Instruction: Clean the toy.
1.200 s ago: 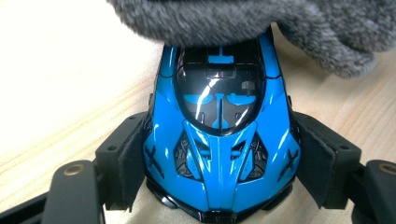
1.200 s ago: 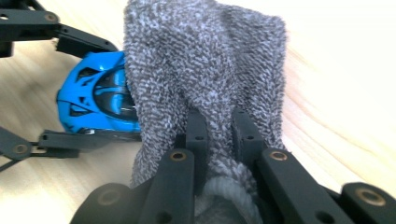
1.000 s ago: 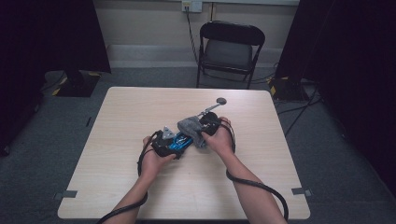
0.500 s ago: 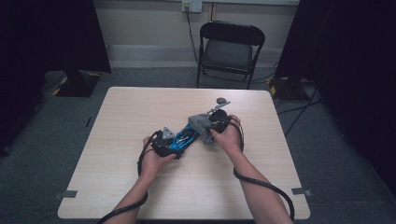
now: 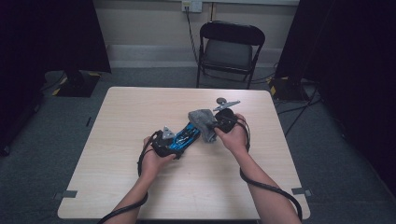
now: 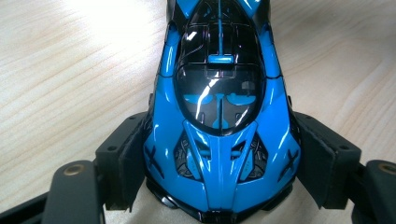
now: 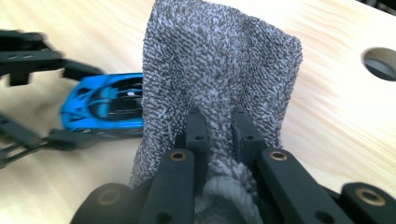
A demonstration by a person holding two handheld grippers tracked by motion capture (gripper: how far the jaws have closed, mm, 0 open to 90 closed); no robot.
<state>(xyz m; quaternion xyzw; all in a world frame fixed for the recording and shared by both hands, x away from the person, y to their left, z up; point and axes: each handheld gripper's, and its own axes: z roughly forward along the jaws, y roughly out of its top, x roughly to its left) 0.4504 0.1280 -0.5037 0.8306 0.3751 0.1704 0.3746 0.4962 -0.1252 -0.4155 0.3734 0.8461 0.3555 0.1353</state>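
A glossy blue and black toy car (image 6: 219,102) lies on the wooden table (image 5: 140,116), its nose clamped between the pads of my left gripper (image 6: 219,177). From above, the car (image 5: 187,135) runs from the left gripper (image 5: 170,140) up toward the right hand. My right gripper (image 7: 217,128) is shut on a grey terry cloth (image 7: 219,70), which drapes over its jaws. In the high view the cloth (image 5: 203,122) hangs at the car's far end, held by the right gripper (image 5: 215,125). In the right gripper view, the car (image 7: 105,105) shows to the left of the cloth.
A black folding chair (image 5: 231,49) stands behind the table's far edge. A round hole (image 7: 380,63) in the tabletop lies to the right of the cloth. Cables trail from both grippers toward the near edge. Bare table lies on all sides of the hands.
My right gripper has moved right and away with the cloth, sliding from over the car's middle to its far end. The left gripper and car have stayed put.
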